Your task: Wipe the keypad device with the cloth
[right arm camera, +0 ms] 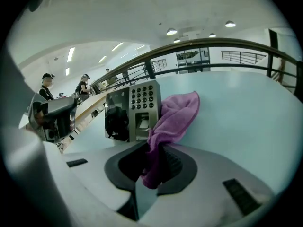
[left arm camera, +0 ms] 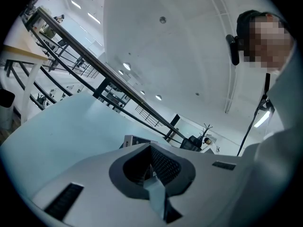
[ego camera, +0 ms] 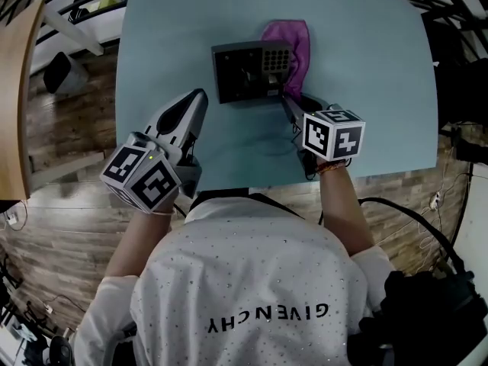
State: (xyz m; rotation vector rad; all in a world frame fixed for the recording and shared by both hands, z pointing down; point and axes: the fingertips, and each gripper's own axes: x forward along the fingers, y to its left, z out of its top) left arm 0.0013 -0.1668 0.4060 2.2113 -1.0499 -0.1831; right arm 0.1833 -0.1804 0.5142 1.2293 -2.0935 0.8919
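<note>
We have the cloth (right arm camera: 173,122) pinched in the right hand-held gripper (right arm camera: 154,167), with one end bunched between the jaws. The rest trails up against the right edge of the keypad device (right arm camera: 132,110). In the head view the device (ego camera: 252,71) sits on the table (ego camera: 366,90) at upper centre. The cloth (ego camera: 293,44) lies along its right side and behind its upper right corner, and the right hand-held gripper (ego camera: 292,101) is just below that corner.

The left hand-held gripper (ego camera: 198,97) hangs over the table at lower left of the device, apart from it. Its jaws are pressed together on nothing, as its own view (left arm camera: 151,167) shows.

We judge the task to be at an early stage. The cloth is picked up and brought to the device, but it touches only the right flank. The keys and the dark left panel are not covered by it, so we reckon the front face is left to wipe. How much is already clean we cannot tell.
</note>
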